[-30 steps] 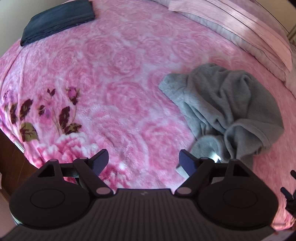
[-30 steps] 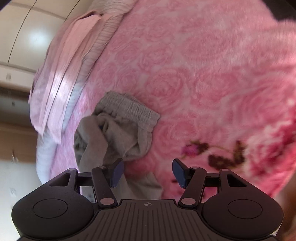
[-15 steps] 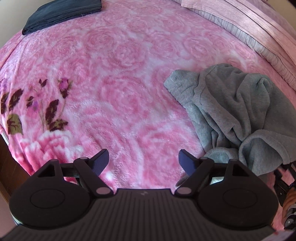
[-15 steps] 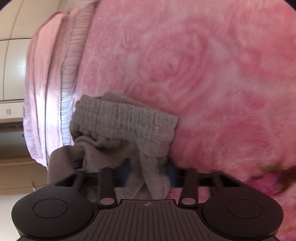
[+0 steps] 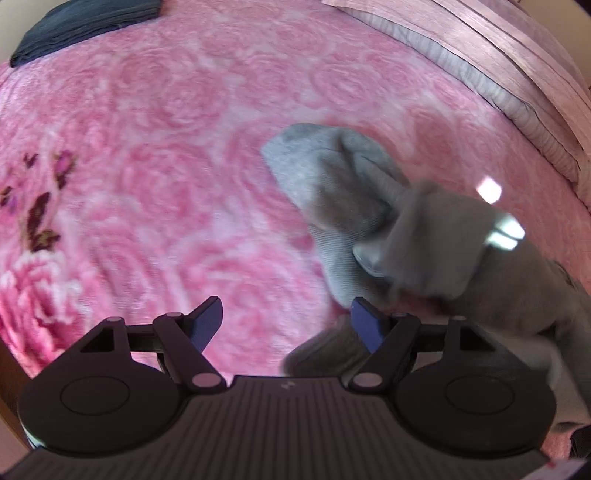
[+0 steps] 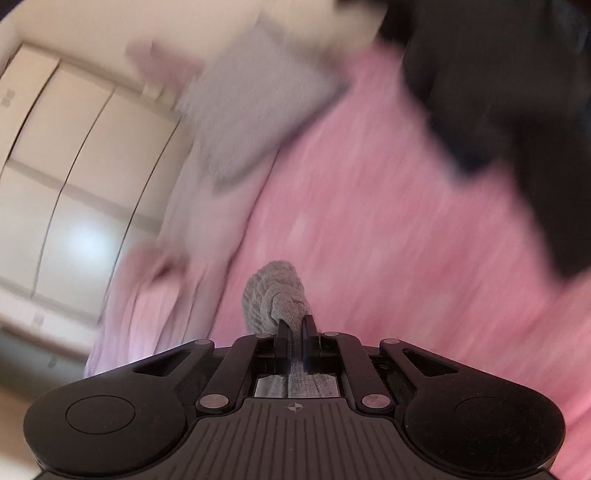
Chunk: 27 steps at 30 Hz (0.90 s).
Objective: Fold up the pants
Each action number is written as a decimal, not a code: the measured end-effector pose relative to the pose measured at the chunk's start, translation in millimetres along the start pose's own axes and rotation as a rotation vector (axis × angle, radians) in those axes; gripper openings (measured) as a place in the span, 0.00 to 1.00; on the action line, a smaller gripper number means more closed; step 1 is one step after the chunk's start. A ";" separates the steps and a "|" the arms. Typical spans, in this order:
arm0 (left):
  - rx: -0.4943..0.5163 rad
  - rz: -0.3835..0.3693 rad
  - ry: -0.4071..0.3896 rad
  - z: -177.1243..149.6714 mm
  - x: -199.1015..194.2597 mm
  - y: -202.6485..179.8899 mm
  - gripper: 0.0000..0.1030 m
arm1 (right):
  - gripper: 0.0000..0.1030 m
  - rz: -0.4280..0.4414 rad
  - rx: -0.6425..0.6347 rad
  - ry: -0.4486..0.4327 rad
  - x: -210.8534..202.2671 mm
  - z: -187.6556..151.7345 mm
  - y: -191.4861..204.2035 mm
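A pink rose-patterned blanket (image 5: pixel 184 155) covers the bed and fills nearly all of the left wrist view; a darker printed flower spray sits toward its left edge. Along the far right edge of the bed lies a stack of folded pale pink and grey bedding (image 5: pixel 491 70), and at the far left corner rests a folded dark blue cloth (image 5: pixel 81 22). The grey pants (image 5: pixel 332 192) lie crumpled on the right half of the blanket, well apart from both of those; one part is raised off the blanket and blurred, and a fold reaches down to just beside the right finger of the left gripper (image 5: pixel 286 319). That gripper hangs over the blanket near the bed's front edge, its jaws spread and closing, with only bare pink blanket between them; whether the right finger touches the grey fabric I cannot tell. In the right wrist view, much smeared, the right gripper (image 6: pixel 294 326) has its jaws pressed together, pinching a bunched fold of the pants' grey knit, which bulges out past the fingertips above the pink blanket. Pale cabinet doors (image 6: pixel 74 166) show at the left of that view.
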<state>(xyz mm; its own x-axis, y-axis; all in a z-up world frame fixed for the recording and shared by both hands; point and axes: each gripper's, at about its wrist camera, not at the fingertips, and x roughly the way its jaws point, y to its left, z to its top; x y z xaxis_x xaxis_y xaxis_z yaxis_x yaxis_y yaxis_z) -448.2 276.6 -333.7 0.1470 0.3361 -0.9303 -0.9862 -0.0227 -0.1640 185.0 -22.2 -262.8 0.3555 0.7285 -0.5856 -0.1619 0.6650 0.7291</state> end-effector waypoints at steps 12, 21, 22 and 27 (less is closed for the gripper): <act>-0.205 -0.101 0.176 -3.7 25.5 -17.9 0.71 | 0.02 -0.206 0.045 -0.035 -54.4 30.3 -71.7; -0.126 -0.147 0.106 8.0 -1.4 -22.0 0.04 | 0.02 -0.139 0.000 0.033 -41.4 48.1 -32.6; -0.151 -0.141 0.035 17.2 -20.2 -7.2 0.04 | 0.02 -0.106 -0.018 0.043 -42.9 49.1 -23.8; -0.229 -0.046 -0.293 57.0 -119.5 90.6 0.03 | 0.02 0.048 -0.076 0.084 -76.2 43.1 2.0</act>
<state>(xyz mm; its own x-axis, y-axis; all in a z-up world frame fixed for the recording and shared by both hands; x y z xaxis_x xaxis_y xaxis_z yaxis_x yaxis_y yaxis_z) -559.5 288.0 -218.7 0.1305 0.5958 -0.7924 -0.9314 -0.2003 -0.3039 197.3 -83.5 -201.4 0.2677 0.7686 -0.5810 -0.2473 0.6376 0.7295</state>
